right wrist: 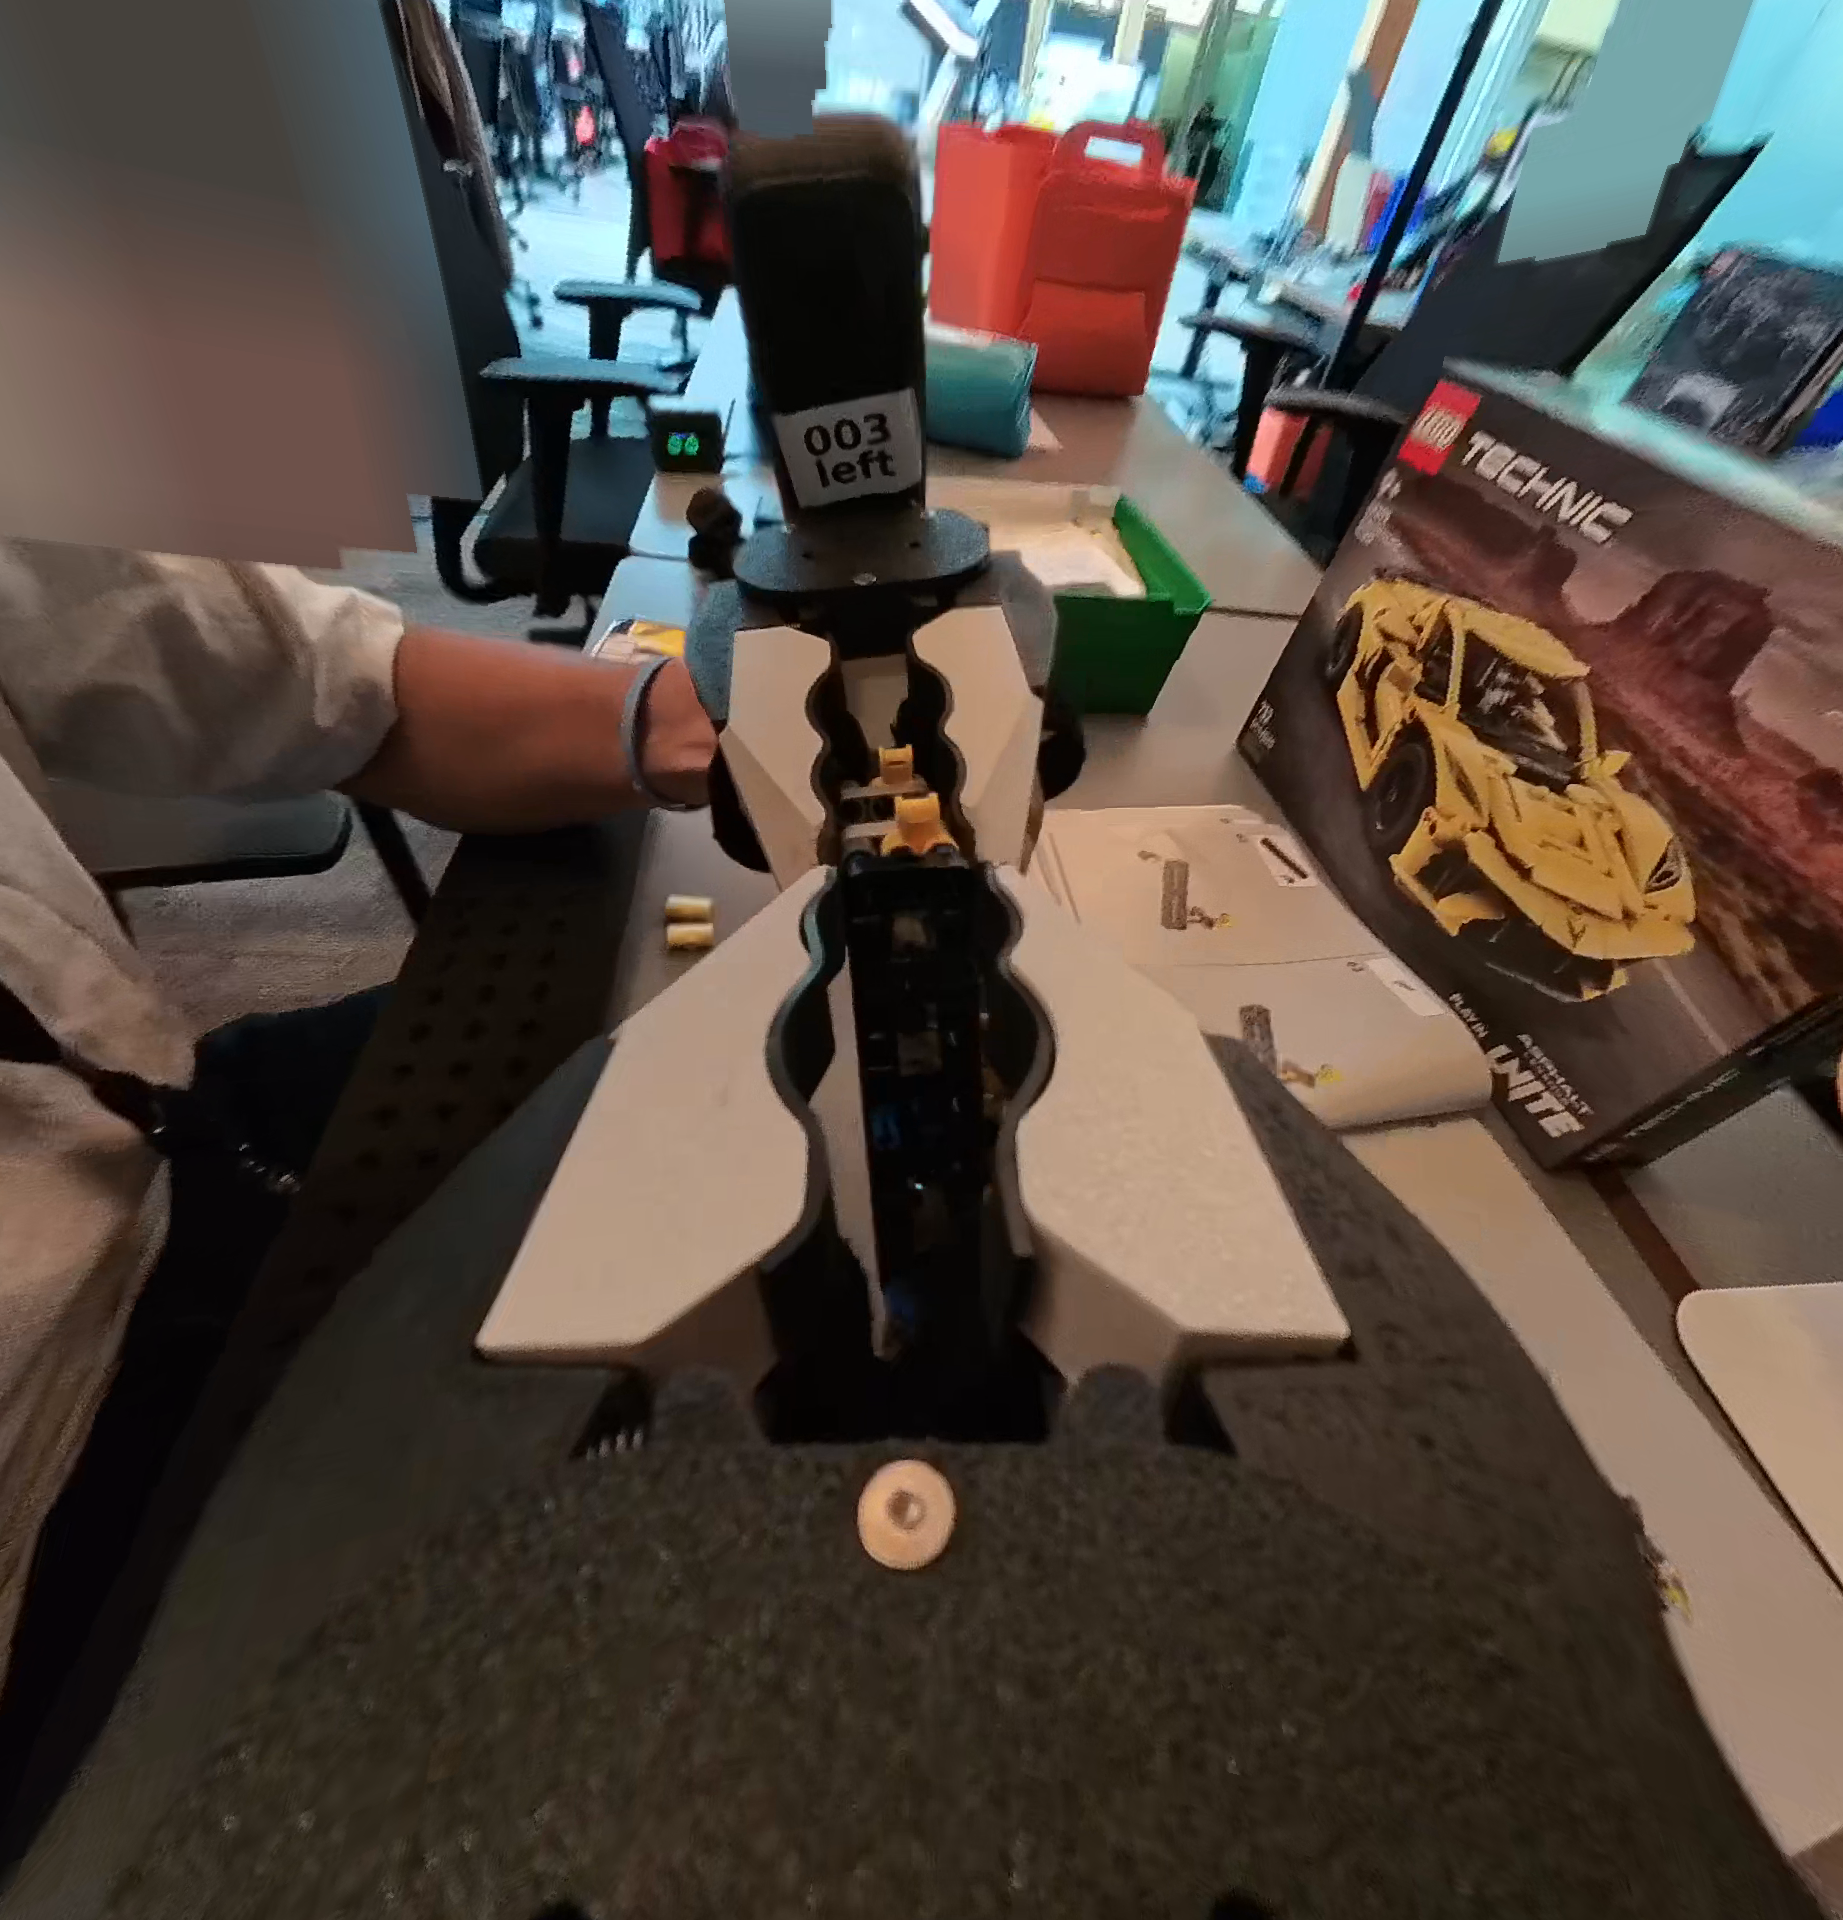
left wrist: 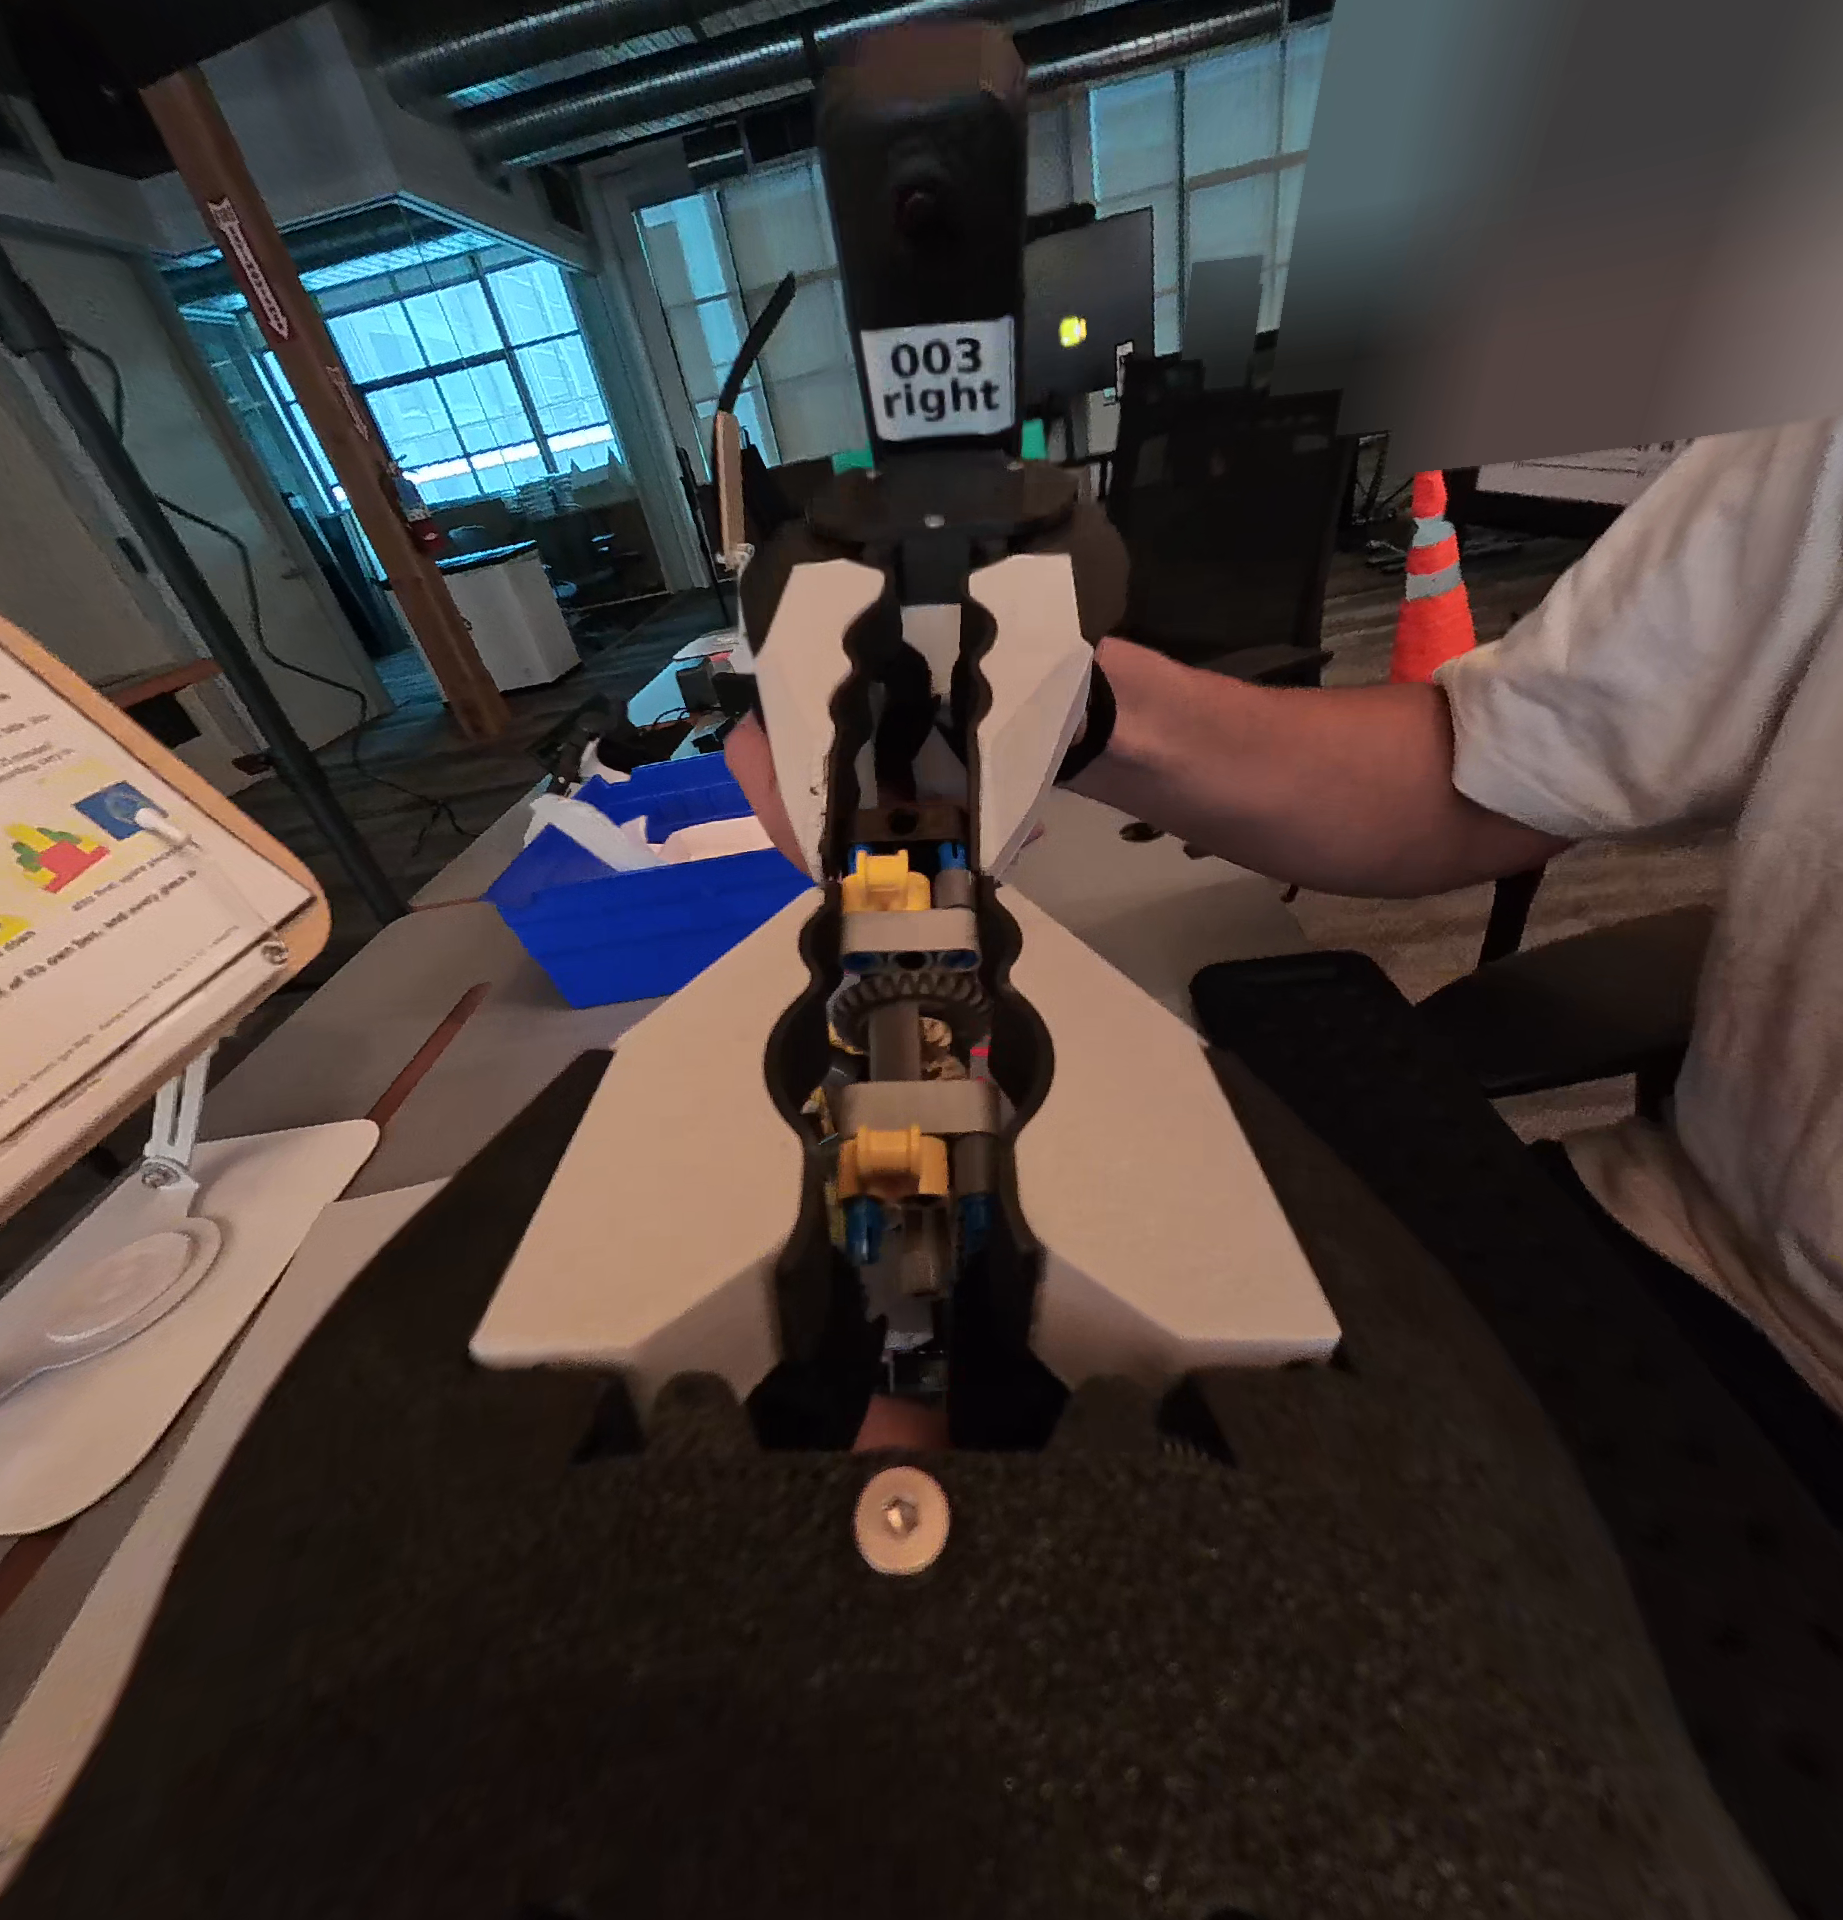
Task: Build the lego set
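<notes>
Both tongs, left (left wrist: 912, 914) and right (right wrist: 912, 904), clamp one lego assembly (left wrist: 912, 1049) between them.

White-and-black left gripper (left wrist: 912, 894); grey, yellow and blue lego piece (left wrist: 912, 1049); blue bin (left wrist: 626, 914); orange cone (left wrist: 1431, 582); green bin (right wrist: 1145, 634).

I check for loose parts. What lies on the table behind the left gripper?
In the right wrist view, two small yellow pieces lie on the table beside the left gripper. Directly behind it, the table is hidden.
</notes>
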Motion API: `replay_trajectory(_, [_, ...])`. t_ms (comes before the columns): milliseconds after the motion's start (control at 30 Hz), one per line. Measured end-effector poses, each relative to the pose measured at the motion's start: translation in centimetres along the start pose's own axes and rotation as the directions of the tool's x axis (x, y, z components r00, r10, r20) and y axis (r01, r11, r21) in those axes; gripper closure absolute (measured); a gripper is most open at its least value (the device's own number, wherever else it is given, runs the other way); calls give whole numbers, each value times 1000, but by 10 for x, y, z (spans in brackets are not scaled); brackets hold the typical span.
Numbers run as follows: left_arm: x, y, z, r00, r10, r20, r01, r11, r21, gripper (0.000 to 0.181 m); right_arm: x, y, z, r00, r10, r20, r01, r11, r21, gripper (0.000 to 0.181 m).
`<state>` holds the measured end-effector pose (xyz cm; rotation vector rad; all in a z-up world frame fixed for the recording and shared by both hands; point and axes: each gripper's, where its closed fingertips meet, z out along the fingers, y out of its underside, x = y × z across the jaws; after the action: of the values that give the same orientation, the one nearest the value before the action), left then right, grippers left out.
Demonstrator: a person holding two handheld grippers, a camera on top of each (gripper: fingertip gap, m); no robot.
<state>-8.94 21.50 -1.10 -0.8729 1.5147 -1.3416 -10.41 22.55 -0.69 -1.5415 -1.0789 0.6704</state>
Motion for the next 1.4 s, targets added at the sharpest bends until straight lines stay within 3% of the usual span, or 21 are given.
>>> replay_trajectory(200, [-26, 8, -32, 979, -197, 59, 191, 977, 93, 156, 22, -1, 35, 981, 147, 129, -134, 985, -109, 157])
replay_trajectory(367, [-36, 22, -63, 962, -266, 63, 257, 959, 116, 156, 30, 1, 70, 944, 269, 190, -249, 961, -122, 157])
replay_trajectory(533, [-34, 33, -86, 961, -271, 55, 262, 956, 133, 156, 25, 4, 100, 940, 276, 199, -248, 956, -154, 154])
replay_trajectory(833, [-44, 41, -95, 949, -310, 62, 297, 942, 157, 156, 23, -1, 105, 930, 299, 212, -278, 953, -122, 132])
replay_trajectory(1000, [-45, 42, -95, 946, -315, 71, 301, 941, 157, 156, 33, -11, 80, 989, 148, 7, -148, 989, -15, 124])
replay_trajectory(1067, [-45, 42, -95, 945, -319, 67, 306, 939, 160, 156, 40, -2, 68, 987, 113, -113, -117, 993, -24, 127])
replay_trajectory(1233, [-44, 41, -94, 948, -311, 71, 297, 941, 160, 156, 32, 38, 65, 982, 75, -172, -97, 988, -123, 121])
replay_trajectory(1300, [-43, 40, -93, 951, -300, 77, 286, 946, 155, 155, 30, 37, 64, 981, 57, -186, -79, 990, -116, 124])
replay_trajectory(1400, [-43, 40, -92, 952, -290, 98, 275, 951, 141, 156, 36, 32, 67, 942, -78, -326, 18, 983, -184, 124])
